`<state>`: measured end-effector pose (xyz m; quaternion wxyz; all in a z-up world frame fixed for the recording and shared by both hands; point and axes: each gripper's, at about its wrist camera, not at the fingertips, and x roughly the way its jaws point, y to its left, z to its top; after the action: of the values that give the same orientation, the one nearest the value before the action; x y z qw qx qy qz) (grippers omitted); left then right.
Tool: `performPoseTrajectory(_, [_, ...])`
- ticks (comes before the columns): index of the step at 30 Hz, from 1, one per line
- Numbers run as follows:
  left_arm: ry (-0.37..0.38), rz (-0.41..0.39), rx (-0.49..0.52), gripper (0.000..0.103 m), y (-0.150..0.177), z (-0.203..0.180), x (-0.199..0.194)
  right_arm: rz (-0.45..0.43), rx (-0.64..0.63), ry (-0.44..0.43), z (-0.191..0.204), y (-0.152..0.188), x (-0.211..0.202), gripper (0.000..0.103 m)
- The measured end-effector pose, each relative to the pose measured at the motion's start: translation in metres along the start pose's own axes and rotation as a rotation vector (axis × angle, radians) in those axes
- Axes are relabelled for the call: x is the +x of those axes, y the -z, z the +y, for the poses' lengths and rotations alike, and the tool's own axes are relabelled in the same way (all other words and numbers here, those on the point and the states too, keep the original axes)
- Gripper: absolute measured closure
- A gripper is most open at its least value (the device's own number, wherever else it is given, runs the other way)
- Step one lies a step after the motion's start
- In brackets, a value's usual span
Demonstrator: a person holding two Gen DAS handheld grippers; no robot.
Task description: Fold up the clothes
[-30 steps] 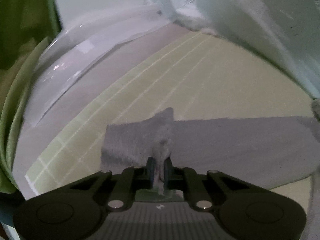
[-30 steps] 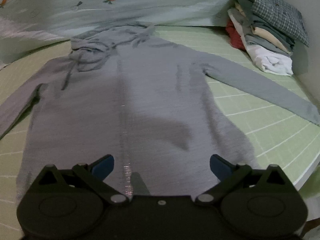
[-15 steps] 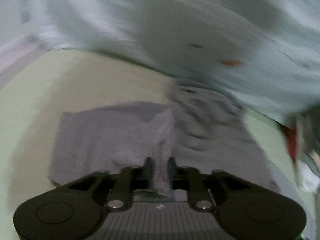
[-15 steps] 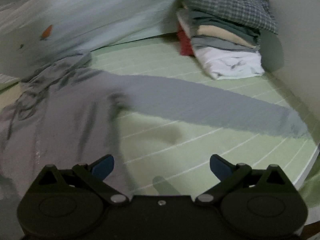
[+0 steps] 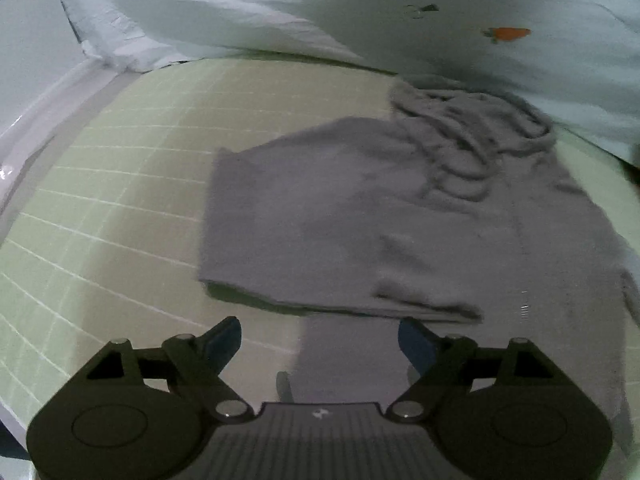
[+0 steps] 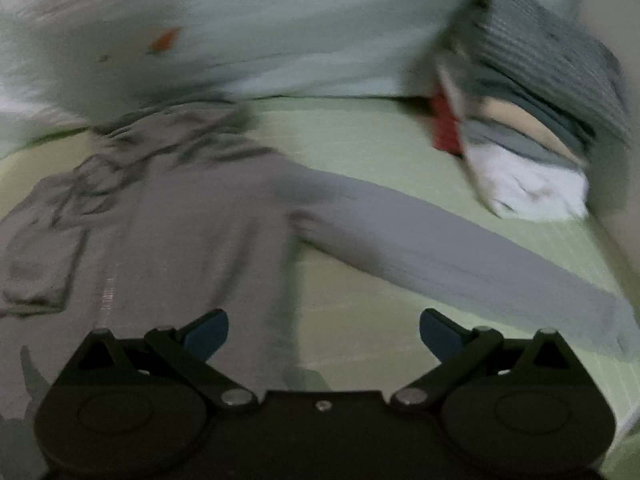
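Observation:
A grey hoodie lies flat on the green checked sheet. Its left sleeve is folded across the body, with the cuff edge near my left gripper, which is open and empty just in front of it. The hood is bunched at the far end. In the right wrist view the hoodie shows its right sleeve stretched out to the right on the sheet. My right gripper is open and empty above the sheet beside the hoodie's side.
A pale blue quilt with carrot prints lies behind the hoodie. A stack of folded clothes stands at the back right. A white wall edge runs along the bed's left side.
My left gripper carried the sleeve cuff over the hoodie's body and let go; it now stands open. My right gripper swung right toward the outstretched sleeve, staying open.

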<state>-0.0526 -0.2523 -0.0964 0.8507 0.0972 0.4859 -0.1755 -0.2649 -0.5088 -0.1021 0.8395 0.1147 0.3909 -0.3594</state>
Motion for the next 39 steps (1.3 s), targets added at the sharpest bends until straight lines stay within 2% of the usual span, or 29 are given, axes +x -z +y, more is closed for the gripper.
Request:
performPoseTrajectory(9, [-0.006,-0.001,0.098,0.015,-0.008,0.070,0.011,-0.016,-0.081,-0.101,0.129,-0.007,-0.005,0.001])
performPoseTrajectory(17, [0.004,0.027,0.114,0.015,-0.015,0.114,0.029,-0.046,-0.090,-0.187,0.234,-0.005,-0.003,0.026])
performPoseTrajectory(20, [0.015,0.043,0.103,0.015,-0.013,0.122,0.032,-0.053,-0.120,-0.209,0.261,-0.002,0.000,0.027])
performPoseTrajectory(23, [0.028,0.056,0.098,0.015,-0.008,0.126,0.033,-0.047,-0.209,-0.200,0.283,-0.001,0.008,0.027])
performPoseTrajectory(25, [0.027,0.058,0.104,0.015,-0.007,0.126,0.033,-0.030,-0.236,-0.183,0.289,-0.002,0.017,0.032])
performPoseTrajectory(27, [0.022,0.054,0.104,0.015,-0.006,0.125,0.032,-0.012,-0.239,-0.181,0.289,-0.003,0.024,0.057])
performPoseTrajectory(29, [0.021,0.050,0.089,0.015,-0.007,0.125,0.031,-0.011,-0.214,-0.218,0.279,-0.005,0.023,0.075])
performPoseTrajectory(31, [0.022,0.049,0.065,0.014,-0.008,0.123,0.031,-0.015,-0.196,-0.251,0.270,-0.008,0.021,0.097])
performPoseTrajectory(36, [0.021,0.055,-0.023,0.014,-0.015,0.111,0.033,-0.100,-0.212,-0.283,0.247,-0.027,0.001,0.098])
performPoseTrajectory(39, [0.013,0.032,-0.081,0.014,-0.020,0.097,0.028,-0.152,-0.179,-0.285,0.218,-0.051,-0.010,0.099])
